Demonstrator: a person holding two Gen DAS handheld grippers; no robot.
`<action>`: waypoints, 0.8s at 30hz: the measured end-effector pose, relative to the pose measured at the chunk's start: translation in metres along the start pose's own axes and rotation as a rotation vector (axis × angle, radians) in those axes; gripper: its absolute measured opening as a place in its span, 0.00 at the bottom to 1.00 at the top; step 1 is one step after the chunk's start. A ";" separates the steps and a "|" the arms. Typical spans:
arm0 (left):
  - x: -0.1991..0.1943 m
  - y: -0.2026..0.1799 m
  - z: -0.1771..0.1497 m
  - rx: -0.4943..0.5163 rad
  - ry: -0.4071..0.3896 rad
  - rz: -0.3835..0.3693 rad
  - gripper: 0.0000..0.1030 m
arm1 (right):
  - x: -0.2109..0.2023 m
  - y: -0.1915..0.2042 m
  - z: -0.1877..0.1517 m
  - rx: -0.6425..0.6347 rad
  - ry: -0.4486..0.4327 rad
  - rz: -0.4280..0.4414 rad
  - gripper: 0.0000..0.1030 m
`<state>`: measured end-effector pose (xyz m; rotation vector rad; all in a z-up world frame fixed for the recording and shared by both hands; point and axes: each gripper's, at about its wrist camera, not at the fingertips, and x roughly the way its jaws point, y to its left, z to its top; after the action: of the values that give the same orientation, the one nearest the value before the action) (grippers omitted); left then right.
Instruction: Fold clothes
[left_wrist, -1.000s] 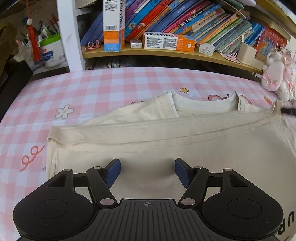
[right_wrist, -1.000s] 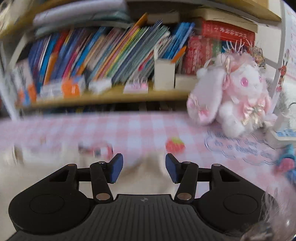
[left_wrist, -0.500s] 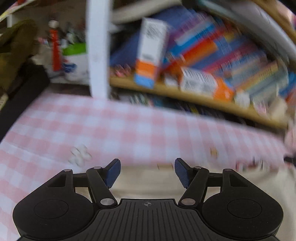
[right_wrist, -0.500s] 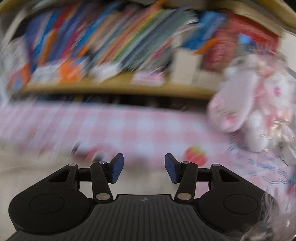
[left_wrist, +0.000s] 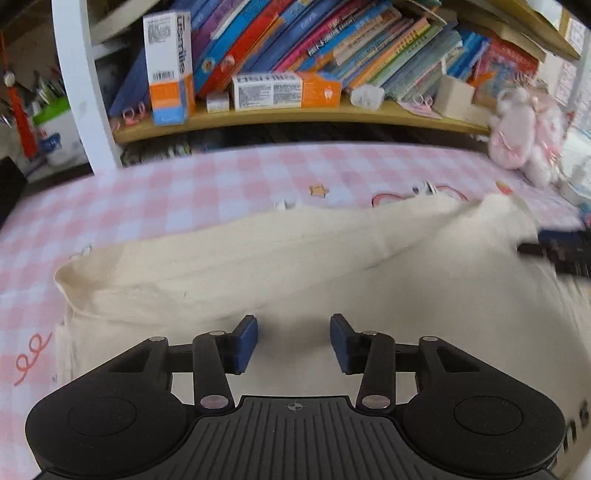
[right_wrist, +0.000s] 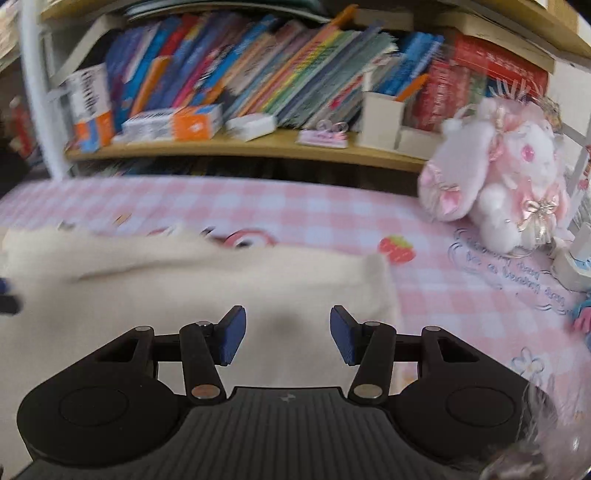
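Observation:
A cream shirt (left_wrist: 295, 258) lies folded on the pink checked tablecloth (left_wrist: 166, 192), its far fold running across the left wrist view. My left gripper (left_wrist: 293, 332) hovers over the shirt's near part; its jaws are closing, and no fabric is pinched between the blue pads. In the right wrist view the shirt (right_wrist: 184, 280) ends at a corner just beyond the right finger. My right gripper (right_wrist: 286, 325) stands open above that right end, holding nothing. It also shows as a dark blur (left_wrist: 561, 254) at the right edge of the left wrist view.
A wooden shelf (left_wrist: 295, 114) behind the table carries slanted books (left_wrist: 332, 44) and toothpaste boxes (left_wrist: 284, 90). A pink plush rabbit (right_wrist: 509, 184) sits at the back right, with small items (right_wrist: 576, 266) beside it. A white post (left_wrist: 81, 85) stands at the back left.
Both grippers swept away over the shirt and back, blurring the views. The collar that showed before is now covered by folded cloth. The left jaws stand narrower than before.

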<state>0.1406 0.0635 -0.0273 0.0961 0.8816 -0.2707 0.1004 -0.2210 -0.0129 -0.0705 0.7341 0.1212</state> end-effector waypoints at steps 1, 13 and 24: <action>0.004 -0.005 0.002 0.007 0.000 0.011 0.40 | -0.002 0.007 -0.005 -0.014 0.002 0.005 0.47; 0.004 0.067 0.067 -0.293 -0.131 0.181 0.43 | 0.001 0.026 -0.018 -0.108 0.037 0.020 0.47; -0.014 0.021 0.008 -0.040 -0.042 0.019 0.43 | 0.004 0.018 -0.019 -0.042 0.040 0.044 0.51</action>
<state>0.1441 0.0845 -0.0119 0.0618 0.8441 -0.2361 0.0881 -0.2048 -0.0303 -0.0972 0.7737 0.1778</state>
